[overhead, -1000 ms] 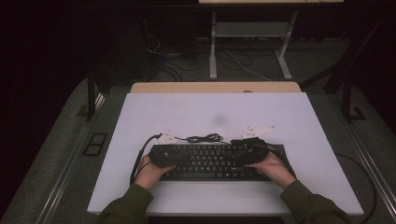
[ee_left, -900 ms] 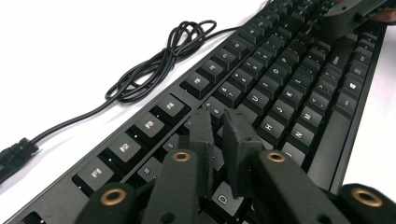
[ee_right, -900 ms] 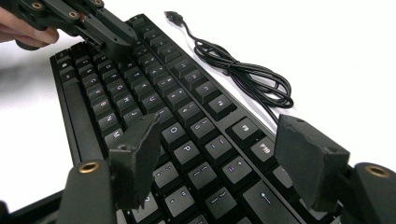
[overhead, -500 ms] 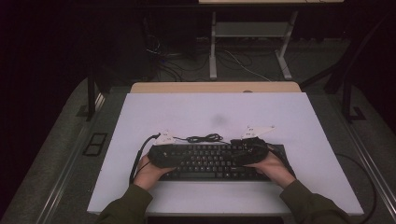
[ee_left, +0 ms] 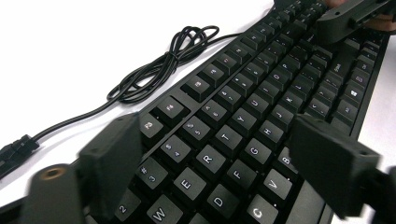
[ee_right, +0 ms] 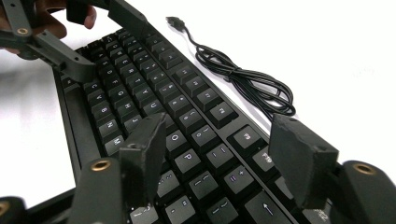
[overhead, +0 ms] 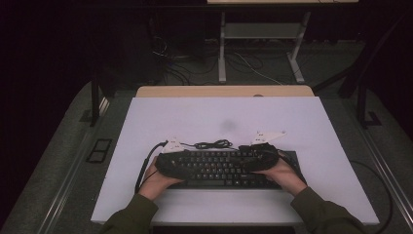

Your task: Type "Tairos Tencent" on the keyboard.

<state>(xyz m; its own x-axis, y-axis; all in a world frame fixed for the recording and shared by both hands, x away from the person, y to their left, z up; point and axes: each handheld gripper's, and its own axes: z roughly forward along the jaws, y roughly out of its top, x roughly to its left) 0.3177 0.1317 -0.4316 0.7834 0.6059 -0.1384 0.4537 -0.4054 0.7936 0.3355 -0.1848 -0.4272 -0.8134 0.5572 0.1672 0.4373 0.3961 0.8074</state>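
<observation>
High view showed the keyboard (overhead: 229,168) set down on the worktop (overhead: 219,117). The left gripper (ee_left: 219,163) had just been spreading its fingers, nothing pinched; the right gripper (ee_right: 224,154) had just been narrowing, fingers apart astride the keys. Next, I judged, both should lift clear of the keyboard.

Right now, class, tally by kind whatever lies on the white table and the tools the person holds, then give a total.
Black keyboard: 1
Black coiled USB cable: 1
Hand-held grippers: 2, the left gripper and the right gripper, both open above the keys
Total: 4

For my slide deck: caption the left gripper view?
Left gripper open above a black keyboard, its cable coiled on the white table.
</observation>
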